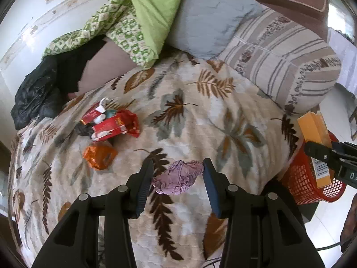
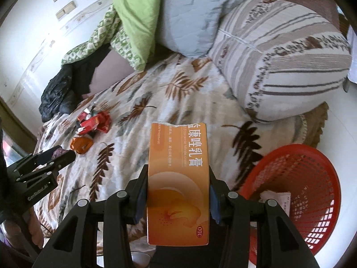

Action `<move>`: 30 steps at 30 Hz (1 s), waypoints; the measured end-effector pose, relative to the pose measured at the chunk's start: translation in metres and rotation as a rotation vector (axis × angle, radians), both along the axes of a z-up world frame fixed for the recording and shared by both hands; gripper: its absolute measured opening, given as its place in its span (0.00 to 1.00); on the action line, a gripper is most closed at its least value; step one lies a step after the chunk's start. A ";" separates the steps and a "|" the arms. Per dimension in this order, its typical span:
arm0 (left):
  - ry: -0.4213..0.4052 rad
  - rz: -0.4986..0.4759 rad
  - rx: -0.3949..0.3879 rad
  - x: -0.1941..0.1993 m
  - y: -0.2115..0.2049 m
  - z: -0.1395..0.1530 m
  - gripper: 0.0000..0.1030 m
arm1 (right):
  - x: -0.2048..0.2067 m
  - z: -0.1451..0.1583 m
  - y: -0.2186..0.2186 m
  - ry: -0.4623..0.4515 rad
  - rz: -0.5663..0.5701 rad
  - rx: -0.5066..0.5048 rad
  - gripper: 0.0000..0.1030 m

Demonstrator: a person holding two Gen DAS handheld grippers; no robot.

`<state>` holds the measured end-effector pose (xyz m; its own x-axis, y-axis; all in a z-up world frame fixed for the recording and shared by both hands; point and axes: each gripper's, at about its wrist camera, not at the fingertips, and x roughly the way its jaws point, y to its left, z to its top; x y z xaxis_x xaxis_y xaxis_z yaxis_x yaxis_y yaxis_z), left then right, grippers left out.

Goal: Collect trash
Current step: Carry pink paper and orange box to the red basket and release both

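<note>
My left gripper (image 1: 178, 167) is open over the leaf-patterned bed cover, its fingers on either side of a crumpled purple paper ball (image 1: 177, 177) without closing on it. My right gripper (image 2: 178, 176) is shut on an orange medicine box (image 2: 178, 183), held above the bed edge left of the red mesh basket (image 2: 312, 178); the box and basket also show in the left wrist view (image 1: 315, 134), (image 1: 305, 178). More trash lies on the bed: red cartons and wrappers (image 1: 111, 122) and an orange foil wrapper (image 1: 100, 156).
Striped bolster (image 1: 283, 67), grey pillow (image 1: 209, 20) and green quilts (image 1: 154, 9) lie at the head of the bed. A black plastic bag (image 1: 35, 98) lies at the far left. White paper (image 2: 276, 197) lies in the basket.
</note>
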<state>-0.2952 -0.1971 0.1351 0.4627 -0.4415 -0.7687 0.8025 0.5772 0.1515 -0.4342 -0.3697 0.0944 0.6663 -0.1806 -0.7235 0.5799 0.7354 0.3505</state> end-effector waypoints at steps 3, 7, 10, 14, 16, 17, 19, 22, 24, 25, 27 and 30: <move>-0.003 -0.029 0.004 -0.009 -0.009 0.000 0.43 | -0.010 -0.003 -0.007 0.005 -0.029 0.005 0.48; 0.016 -0.078 -0.002 -0.022 -0.025 0.002 0.43 | -0.026 -0.006 -0.017 0.010 -0.068 0.011 0.48; 0.059 -0.128 -0.008 -0.033 -0.042 0.001 0.43 | -0.045 -0.005 -0.024 0.006 -0.112 0.011 0.48; 0.102 -0.220 -0.011 -0.059 -0.073 -0.001 0.43 | -0.075 -0.005 -0.036 0.007 -0.186 0.004 0.48; 0.133 -0.267 -0.017 -0.071 -0.087 -0.002 0.43 | -0.089 -0.007 -0.044 0.010 -0.225 0.008 0.48; 0.161 -0.296 -0.022 -0.077 -0.095 -0.002 0.43 | -0.097 -0.008 -0.048 0.013 -0.245 0.009 0.48; 0.216 -0.346 -0.033 -0.087 -0.106 -0.003 0.43 | -0.111 -0.011 -0.054 0.020 -0.280 0.013 0.48; 0.313 -0.413 -0.045 -0.099 -0.123 -0.008 0.43 | -0.129 -0.016 -0.064 0.029 -0.322 0.025 0.48; 0.367 -0.456 -0.052 -0.107 -0.134 -0.011 0.43 | -0.139 -0.020 -0.067 0.035 -0.344 0.031 0.48; 0.374 -0.464 -0.050 -0.111 -0.137 -0.013 0.43 | -0.142 -0.021 -0.069 0.034 -0.351 0.032 0.48; 0.390 -0.484 -0.040 -0.119 -0.147 -0.017 0.43 | -0.150 -0.023 -0.071 0.034 -0.371 0.033 0.48; 0.408 -0.514 -0.028 -0.131 -0.160 -0.022 0.43 | -0.159 -0.028 -0.077 0.030 -0.394 0.043 0.48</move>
